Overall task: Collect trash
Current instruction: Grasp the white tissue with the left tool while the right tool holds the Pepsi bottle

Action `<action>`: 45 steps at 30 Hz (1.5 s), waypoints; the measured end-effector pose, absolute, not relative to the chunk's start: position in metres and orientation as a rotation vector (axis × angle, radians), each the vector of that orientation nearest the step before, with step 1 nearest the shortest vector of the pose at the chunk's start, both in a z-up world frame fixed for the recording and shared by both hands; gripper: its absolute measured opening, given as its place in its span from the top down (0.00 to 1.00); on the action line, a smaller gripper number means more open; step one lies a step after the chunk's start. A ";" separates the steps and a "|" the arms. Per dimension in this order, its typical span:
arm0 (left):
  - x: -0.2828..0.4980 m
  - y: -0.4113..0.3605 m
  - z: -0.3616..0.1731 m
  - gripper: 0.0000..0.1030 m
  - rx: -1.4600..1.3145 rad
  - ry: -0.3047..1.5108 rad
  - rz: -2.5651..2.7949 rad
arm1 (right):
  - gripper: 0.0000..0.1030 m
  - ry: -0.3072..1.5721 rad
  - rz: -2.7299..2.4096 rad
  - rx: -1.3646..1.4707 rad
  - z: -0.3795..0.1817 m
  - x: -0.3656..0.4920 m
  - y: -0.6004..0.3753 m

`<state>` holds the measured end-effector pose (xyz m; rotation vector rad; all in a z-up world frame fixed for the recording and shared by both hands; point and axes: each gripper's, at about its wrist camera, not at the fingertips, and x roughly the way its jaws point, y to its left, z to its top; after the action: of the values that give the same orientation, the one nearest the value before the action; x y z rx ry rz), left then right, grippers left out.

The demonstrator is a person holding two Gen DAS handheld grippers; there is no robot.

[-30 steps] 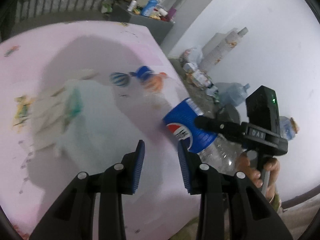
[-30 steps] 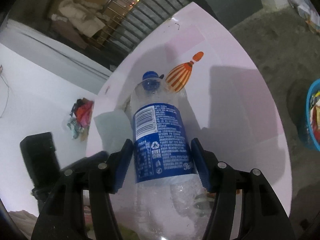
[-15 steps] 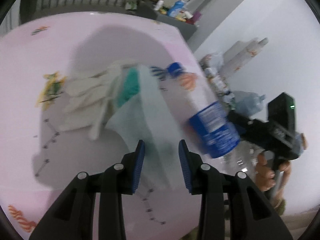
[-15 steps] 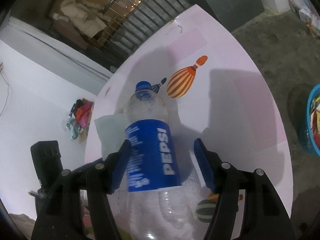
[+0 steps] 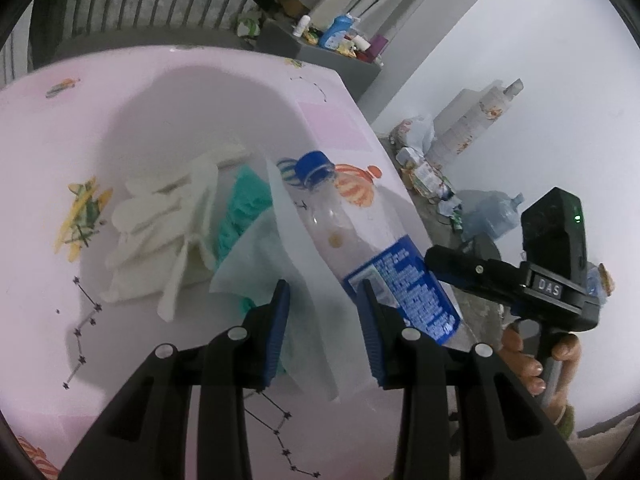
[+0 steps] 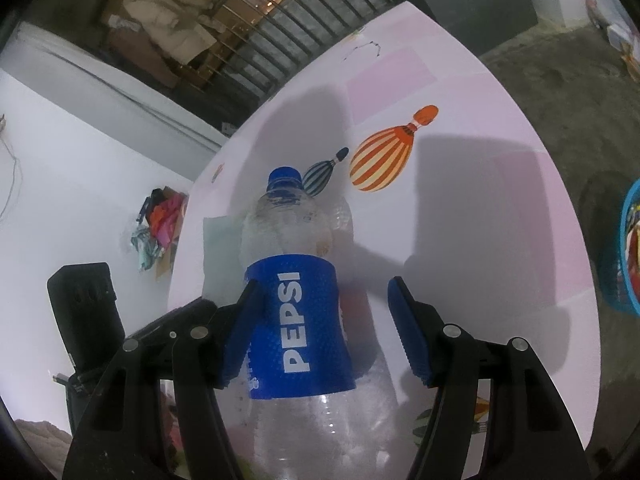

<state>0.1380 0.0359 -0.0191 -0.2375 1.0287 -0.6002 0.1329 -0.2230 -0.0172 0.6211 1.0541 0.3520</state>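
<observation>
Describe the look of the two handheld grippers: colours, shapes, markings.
Both grippers are black plastic with two angular fingers, silver rivets at the pivots and ribbed blue pads. The left gripper shows this from its own camera; so does the right gripper. Seen from the left wrist, the right one carries a boxy black camera block with a green light and a small plate reading DAS.

A clear plastic bottle [image 6: 296,320] with a blue cap and blue Pepsi label lies on its side at the table's right edge, cap pointing far. Just left, a pale translucent sheet [image 5: 296,280] partly covers crumpled teal tissue [image 5: 240,208]; further left lies a rumpled white glove [image 5: 168,228].
</observation>
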 end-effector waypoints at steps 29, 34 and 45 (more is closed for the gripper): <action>0.135 0.055 -0.007 0.86 -0.267 0.930 -0.629 | 0.33 1.070 0.318 0.531 -0.009 0.134 -0.204; 0.148 0.050 -0.006 0.80 -0.260 0.916 -0.646 | 0.33 1.074 0.316 0.536 -0.009 0.136 -0.202; 0.157 0.045 -0.012 0.80 -0.268 0.947 -0.636 | 0.33 1.076 0.320 0.556 -0.013 0.134 -0.206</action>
<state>0.1574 0.0448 -0.0125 -0.2680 0.9468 -0.6361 0.1345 -0.2056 -0.0127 0.5558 1.0761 0.3201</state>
